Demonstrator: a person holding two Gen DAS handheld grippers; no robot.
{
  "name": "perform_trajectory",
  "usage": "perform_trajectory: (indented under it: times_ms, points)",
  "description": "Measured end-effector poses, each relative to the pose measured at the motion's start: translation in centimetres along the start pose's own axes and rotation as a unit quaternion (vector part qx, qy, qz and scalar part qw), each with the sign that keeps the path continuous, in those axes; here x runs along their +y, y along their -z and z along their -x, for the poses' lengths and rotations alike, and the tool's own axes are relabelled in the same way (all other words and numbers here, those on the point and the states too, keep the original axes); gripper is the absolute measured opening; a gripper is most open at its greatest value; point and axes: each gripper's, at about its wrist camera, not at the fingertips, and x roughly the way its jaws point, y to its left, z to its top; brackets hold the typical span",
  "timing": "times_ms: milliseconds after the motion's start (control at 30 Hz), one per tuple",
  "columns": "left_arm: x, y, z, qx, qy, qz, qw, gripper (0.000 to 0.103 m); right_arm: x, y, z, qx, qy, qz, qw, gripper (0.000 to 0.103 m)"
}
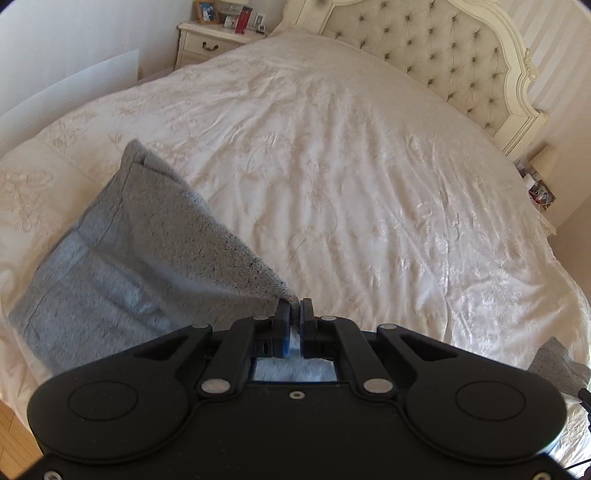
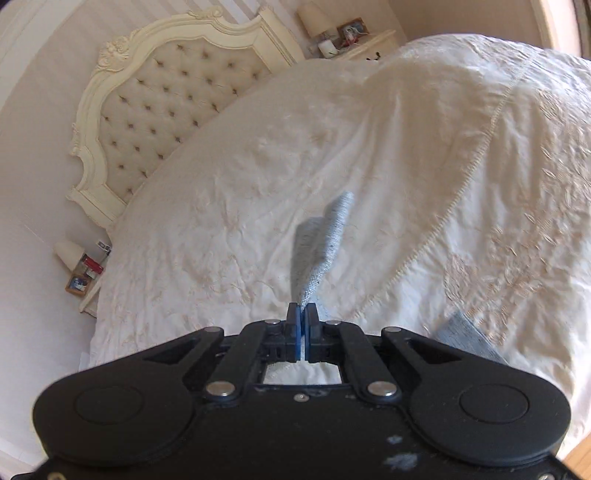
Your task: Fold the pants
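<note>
Surface: a bed (image 1: pixel 351 166) under a cream embroidered bedspread, with a tufted headboard (image 1: pixel 436 48) against a striped wall.
Left gripper (image 1: pixel 294 308): fingers nearly together, pinching an edge of the grey pants (image 1: pixel 140 251).
Right gripper (image 2: pixel 302 312): fingers pressed together on another edge of the pants (image 2: pixel 321 243).
Pants: lifted off the bedspread near the foot of the bed, held between both grippers.
Around: a nightstand (image 1: pixel 210 40) with picture frames on one side, a lamp (image 2: pixel 314 18) on the other.
</note>
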Motion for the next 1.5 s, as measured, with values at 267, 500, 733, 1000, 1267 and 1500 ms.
perform_trajectory:
  times_ms: [267,500,733,1000,1267,1500]
  points:
    - [6.4,11.3,-8.5,0.19,-0.105,0.062,0.9742,0.005,-8.5,10.1,-6.2,0.152,0.162,-0.021,0.975,0.003]
    - [5.4,10.8,-9.2,0.181,-0.106,0.048,0.9766,0.005,-8.1,8.2,-3.8,0.132,0.129,-0.012,0.983,0.012]
    - [3.9,10.4,-10.6,0.181,-0.123,0.041,0.9749,0.005,-10.8,4.6,-5.7,0.139,0.129,-0.045,0.981,0.027]
    - [4.4,11.1,-10.4,0.174,-0.134,0.06,0.9737,0.005,-13.1,4.5,-8.9,0.187,0.097,-0.094,0.973,0.029]
    - [3.6,11.4,-10.4,0.162,-0.136,0.069,0.975,0.006,-9.0,3.2,-4.0,0.083,0.129,0.047,0.987,0.004]
    - [4.1,11.5,-10.9,0.167,-0.138,0.069,0.9738,0.006,-12.0,5.3,-5.7,0.165,0.191,0.04,0.967,0.012]
